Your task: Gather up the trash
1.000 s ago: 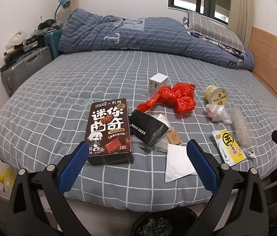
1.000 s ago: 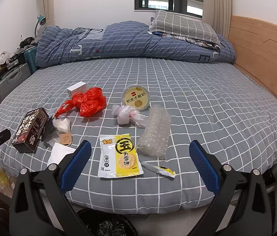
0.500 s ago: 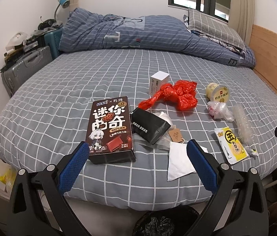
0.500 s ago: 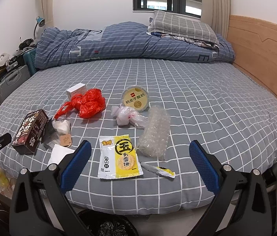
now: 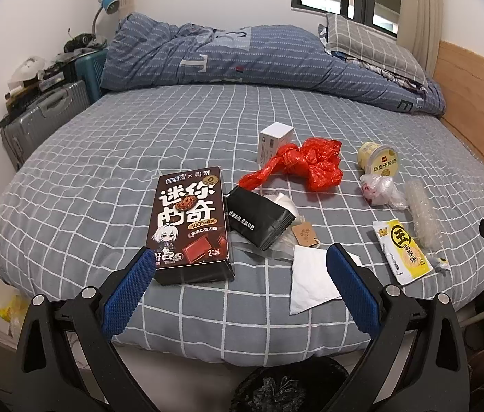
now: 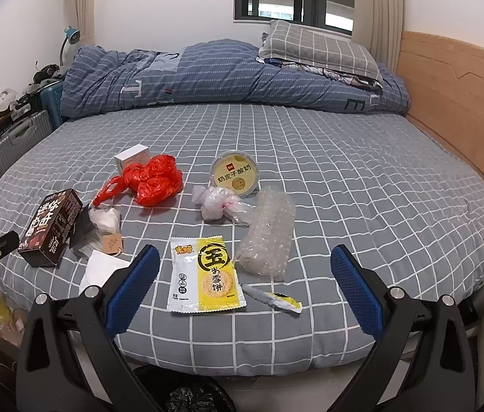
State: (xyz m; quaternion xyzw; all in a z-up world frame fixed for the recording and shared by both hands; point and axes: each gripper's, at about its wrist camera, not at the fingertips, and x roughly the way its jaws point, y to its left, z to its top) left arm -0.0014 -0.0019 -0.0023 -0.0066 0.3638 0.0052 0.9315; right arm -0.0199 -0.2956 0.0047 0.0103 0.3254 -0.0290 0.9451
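Observation:
Trash lies scattered on the grey checked bed [image 5: 87, 185]. In the left wrist view my left gripper [image 5: 240, 257] stands open just short of a brown cookie box [image 5: 190, 226], a black pouch [image 5: 259, 221] and a white paper sheet [image 5: 310, 281]. Further back lie a red plastic bag [image 5: 307, 164], a white box [image 5: 274, 140] and a yellow cup [image 5: 377, 159]. My right gripper [image 6: 242, 261] hangs open over the bed edge near a yellow snack packet [image 6: 204, 274], bubble wrap [image 6: 269, 237], a small torn wrapper [image 6: 272, 298] and a knotted clear bag [image 6: 217, 201].
A black-lined bin [image 5: 286, 388] sits on the floor below the bed edge, also seen as the bin [image 6: 187, 395]. A rolled blue duvet [image 6: 207, 75] and pillow [image 6: 317, 48] lie at the back. Suitcases [image 5: 36, 120] stand left, a wooden headboard [image 6: 454, 96] right.
Both grippers have drifted slightly toward the bed, so the trash sits a little nearer in each view. Nothing was taken hold of.

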